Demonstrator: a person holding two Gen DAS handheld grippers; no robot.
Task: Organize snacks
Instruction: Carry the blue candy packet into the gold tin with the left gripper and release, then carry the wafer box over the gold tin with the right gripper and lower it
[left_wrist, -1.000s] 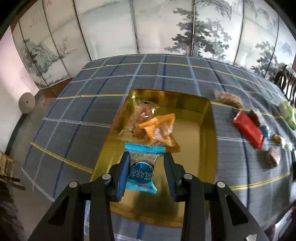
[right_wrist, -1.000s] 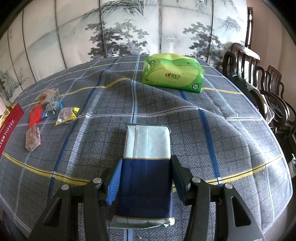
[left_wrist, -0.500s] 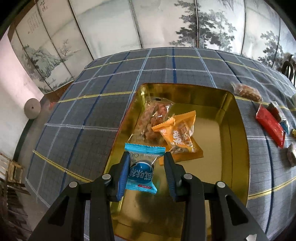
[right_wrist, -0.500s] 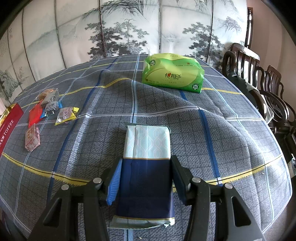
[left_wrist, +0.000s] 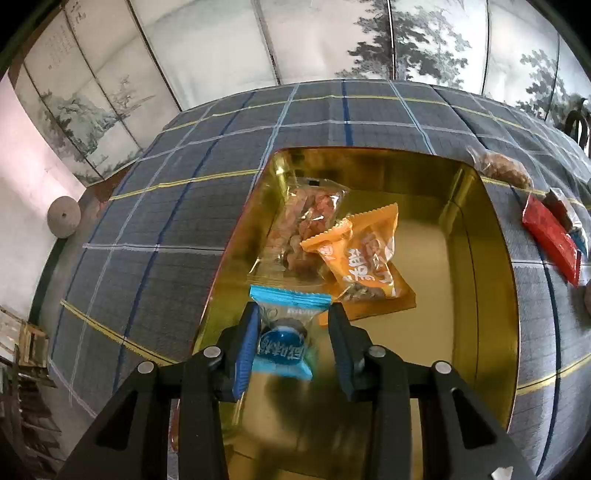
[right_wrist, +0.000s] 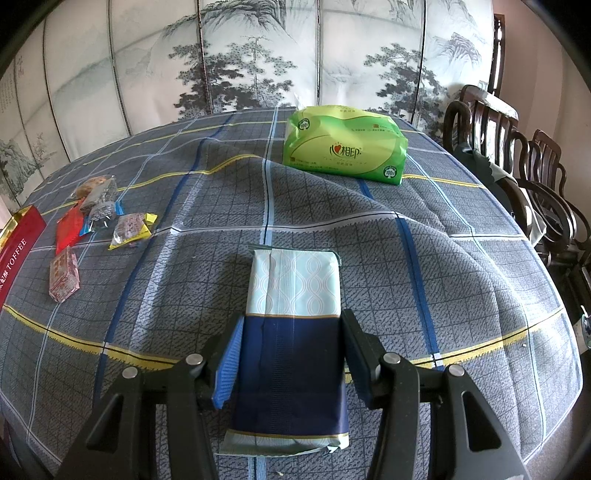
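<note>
In the left wrist view my left gripper hangs over the near left part of the open gold tin. A blue wrapped candy sits between its fingers; the jaws look wider than the candy, with a gap on the right side. An orange snack packet and a clear packet of brownish snacks lie in the tin. In the right wrist view my right gripper straddles a navy and pale blue tissue pack lying on the tablecloth, jaws apart.
Loose snacks lie right of the tin: a red packet and a clear bag. In the right wrist view, several small snacks, the red tin side, a green tissue pack and wooden chairs.
My left gripper has moved further over the tin and its jaws have widened around the blue candy, which looks blurred and slightly lower. The right gripper has not moved.
</note>
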